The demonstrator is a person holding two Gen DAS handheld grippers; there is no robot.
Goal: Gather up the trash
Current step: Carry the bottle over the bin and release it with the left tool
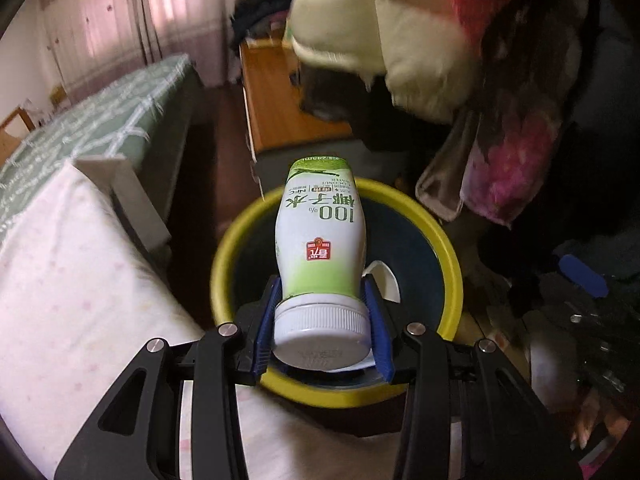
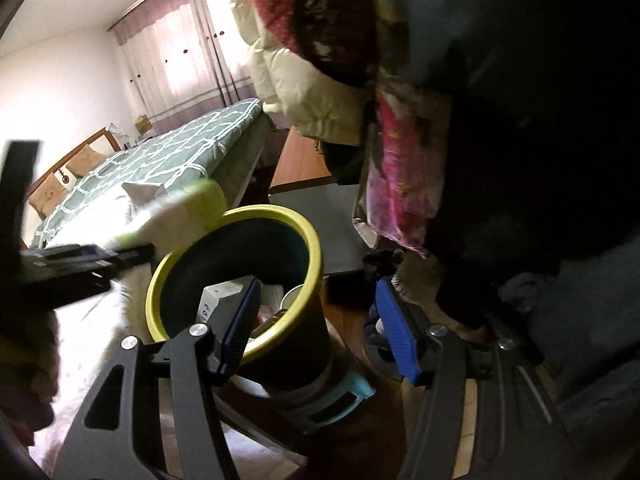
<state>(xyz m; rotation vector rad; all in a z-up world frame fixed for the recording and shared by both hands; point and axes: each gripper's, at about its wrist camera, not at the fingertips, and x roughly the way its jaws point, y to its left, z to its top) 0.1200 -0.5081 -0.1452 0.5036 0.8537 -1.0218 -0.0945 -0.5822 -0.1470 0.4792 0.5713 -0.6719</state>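
Observation:
My left gripper [image 1: 322, 292] is shut on a white and green coconut water bottle [image 1: 320, 236], its blue pads clamped just above the white cap [image 1: 322, 332]. The bottle hangs over the mouth of a dark bin with a yellow rim [image 1: 448, 240]. In the right wrist view the same bottle [image 2: 180, 216] shows blurred at the bin's yellow rim [image 2: 312, 248], with the left gripper [image 2: 100, 254] behind it. My right gripper [image 2: 316, 316] stands open beside the bin with nothing between its blue fingers [image 2: 396, 332]. Paper, a cup and other scraps [image 2: 264, 300] lie inside the bin.
A bed with a green patterned cover [image 1: 100, 120] and a white, pink-dotted cloth [image 1: 72, 280] lies on the left. A wooden cabinet [image 1: 272, 100] stands behind the bin. Hanging coats and a pink floral cloth [image 1: 504, 168] crowd the right side. Curtains [image 2: 180, 52] cover the far window.

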